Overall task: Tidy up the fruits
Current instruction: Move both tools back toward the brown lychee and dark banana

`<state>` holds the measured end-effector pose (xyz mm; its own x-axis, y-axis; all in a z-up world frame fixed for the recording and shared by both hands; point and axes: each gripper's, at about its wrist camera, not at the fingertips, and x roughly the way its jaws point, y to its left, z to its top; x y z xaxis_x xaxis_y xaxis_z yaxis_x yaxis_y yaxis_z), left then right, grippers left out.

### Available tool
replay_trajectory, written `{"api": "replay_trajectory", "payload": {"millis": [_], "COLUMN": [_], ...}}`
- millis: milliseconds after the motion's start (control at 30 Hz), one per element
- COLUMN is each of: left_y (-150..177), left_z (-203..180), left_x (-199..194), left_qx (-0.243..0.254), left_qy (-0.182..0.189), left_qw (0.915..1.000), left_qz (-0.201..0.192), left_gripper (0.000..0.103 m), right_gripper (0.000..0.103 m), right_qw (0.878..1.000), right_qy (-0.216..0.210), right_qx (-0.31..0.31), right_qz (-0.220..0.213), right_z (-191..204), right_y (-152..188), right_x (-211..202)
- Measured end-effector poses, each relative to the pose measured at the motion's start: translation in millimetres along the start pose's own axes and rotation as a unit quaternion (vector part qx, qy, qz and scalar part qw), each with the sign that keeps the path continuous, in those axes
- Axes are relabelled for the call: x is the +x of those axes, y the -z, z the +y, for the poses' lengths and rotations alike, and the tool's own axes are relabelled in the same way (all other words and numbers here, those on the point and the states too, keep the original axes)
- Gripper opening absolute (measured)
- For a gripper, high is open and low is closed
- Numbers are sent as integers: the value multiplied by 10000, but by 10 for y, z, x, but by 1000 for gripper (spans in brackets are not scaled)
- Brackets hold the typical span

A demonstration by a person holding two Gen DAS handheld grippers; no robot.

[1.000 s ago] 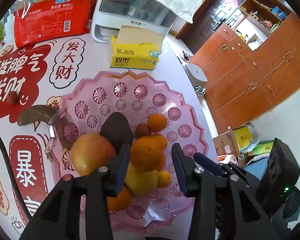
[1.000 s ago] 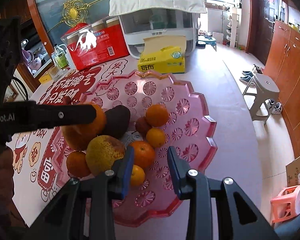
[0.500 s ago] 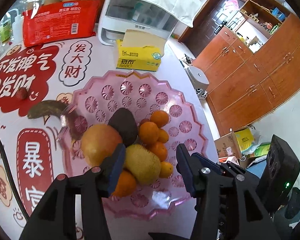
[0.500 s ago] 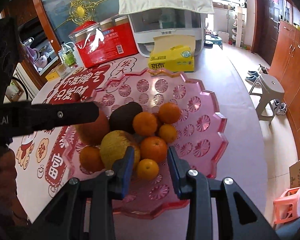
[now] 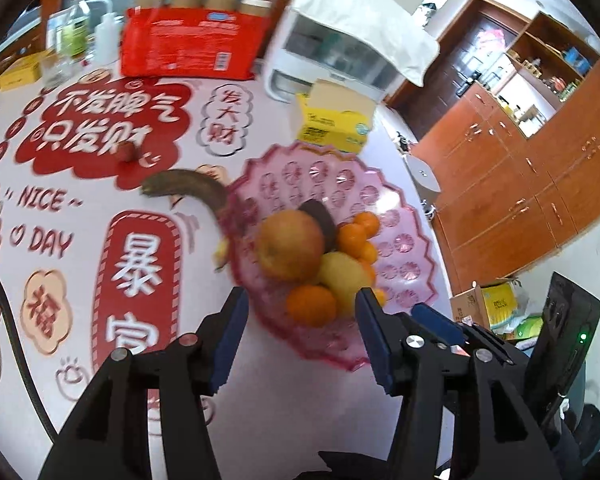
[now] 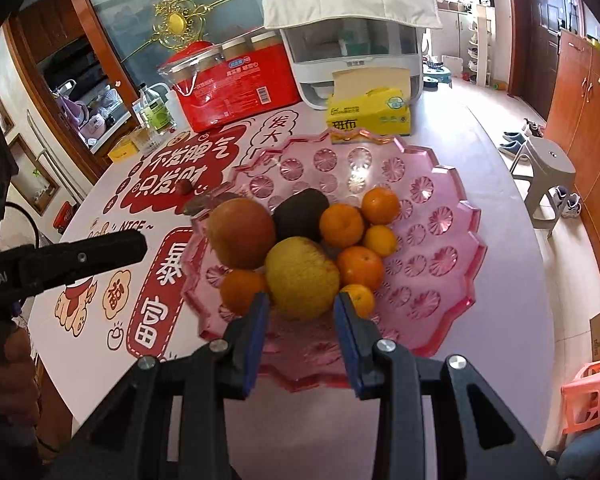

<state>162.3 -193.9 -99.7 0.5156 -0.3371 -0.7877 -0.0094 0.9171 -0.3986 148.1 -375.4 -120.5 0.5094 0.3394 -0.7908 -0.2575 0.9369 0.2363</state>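
A pink scalloped plate (image 6: 452, 184) holds a heap of fruit: a large orange-red fruit (image 6: 242, 232), a yellow pear (image 6: 302, 272), a dark avocado (image 6: 300, 214) and several small oranges (image 6: 342, 226). In the left wrist view the plate (image 5: 420, 264) lies ahead, slightly right. A brown banana (image 5: 184, 188) lies on the table against its left rim, with a small reddish fruit (image 5: 126, 152) beyond. My left gripper (image 5: 298, 312) hangs over the plate's near rim, jaws opening, nothing between them. My right gripper (image 6: 302, 312) hovers before the pear, jaws narrow and empty.
A yellow tissue box (image 6: 370, 114), a red package (image 6: 240, 88) and a white appliance under a cloth (image 6: 352, 40) stand behind the plate. Bottles (image 5: 72, 36) sit at the far left. The table ends to the right, with a grey stool (image 6: 548, 176) on the floor beyond.
The left gripper has drawn back from the fruit heap toward the plate's near left rim and its jaws have widened. The right gripper has backed off a little.
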Motion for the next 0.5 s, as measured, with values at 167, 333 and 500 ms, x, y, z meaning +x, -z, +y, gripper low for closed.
{"api": "replay_trajectory", "payload": {"millis": [167,333,500], "left_y": [47,70,56], "left_z": [237,458,689], "left_x": [-117,-219,-318], "left_qx": [-110,-137,-108], "left_qy": [-143,-257,-452], "left_qw": [9998,9995,9987], "left_qz": [12,102,200], "left_gripper": [54,54,55], "right_gripper": [34,34,34], "right_qw": [9999,9998,9997], "right_qy": [-34,-15,54], "right_qx": [9,13,11], "right_qz": [104,172,242], "right_z": [180,356,519], "right_y": [105,195,238], "right_x": [6,23,66]}}
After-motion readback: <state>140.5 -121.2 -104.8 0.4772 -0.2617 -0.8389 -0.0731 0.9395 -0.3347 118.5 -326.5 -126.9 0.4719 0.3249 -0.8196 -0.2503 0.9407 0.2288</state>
